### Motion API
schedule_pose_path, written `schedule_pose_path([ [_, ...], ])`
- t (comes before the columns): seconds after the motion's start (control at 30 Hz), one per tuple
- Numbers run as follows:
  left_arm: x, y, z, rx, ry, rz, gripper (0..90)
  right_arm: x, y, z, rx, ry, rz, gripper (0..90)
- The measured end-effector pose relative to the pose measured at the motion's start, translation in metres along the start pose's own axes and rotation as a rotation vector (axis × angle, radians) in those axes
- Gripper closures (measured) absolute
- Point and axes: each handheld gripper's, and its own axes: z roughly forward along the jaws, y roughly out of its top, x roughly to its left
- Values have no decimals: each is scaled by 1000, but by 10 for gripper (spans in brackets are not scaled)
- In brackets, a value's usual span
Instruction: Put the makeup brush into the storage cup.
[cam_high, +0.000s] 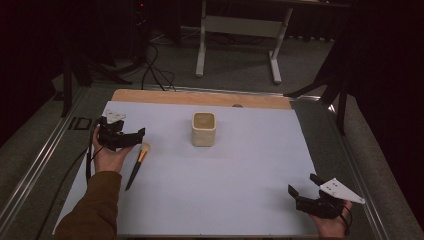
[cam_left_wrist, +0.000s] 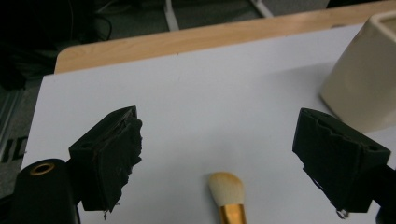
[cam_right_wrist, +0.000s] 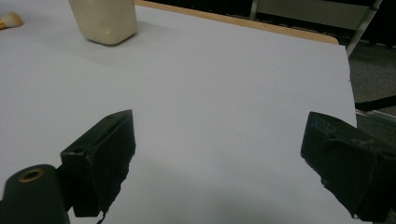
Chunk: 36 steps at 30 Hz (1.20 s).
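Note:
A makeup brush (cam_high: 137, 165) with a dark handle, gold ferrule and pale bristles lies on the white sheet (cam_high: 240, 170) at the left. In the left gripper view its bristle head (cam_left_wrist: 226, 189) lies low between the two wide-apart jaws. My left gripper (cam_high: 131, 134) is open, just left of and above the brush's bristle end. A cream square cup (cam_high: 204, 129) stands upright in the middle of the sheet, also at the right edge (cam_left_wrist: 364, 79) of the left gripper view. My right gripper (cam_high: 304, 186) is open near the front right corner, holding nothing.
The sheet covers a wooden table whose bare edge (cam_high: 200, 97) runs along the far side. Metal rails (cam_high: 40, 155) flank the table. A white table frame (cam_high: 240, 30) and cables (cam_high: 155, 70) stand on the floor beyond. The cup (cam_right_wrist: 105, 18) is far ahead-left of the right gripper.

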Motion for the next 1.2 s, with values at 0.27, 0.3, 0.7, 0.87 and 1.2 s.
schedule_pose_path([
  [0.27,0,1,5,67,3,13,153,0,0,0,2,0,0,97],
  [0.3,0,2,6,91,14,11,153,0,0,0,2,0,-2,97],
  [0.7,0,6,22,340,-2,-14,161,0,0,1,4,1,-1,97],
  [0.87,-2,6,30,435,-25,-14,180,0,0,1,6,2,1,97],
  [1.2,-6,7,36,513,-52,-8,242,0,0,1,7,2,1,97],
])
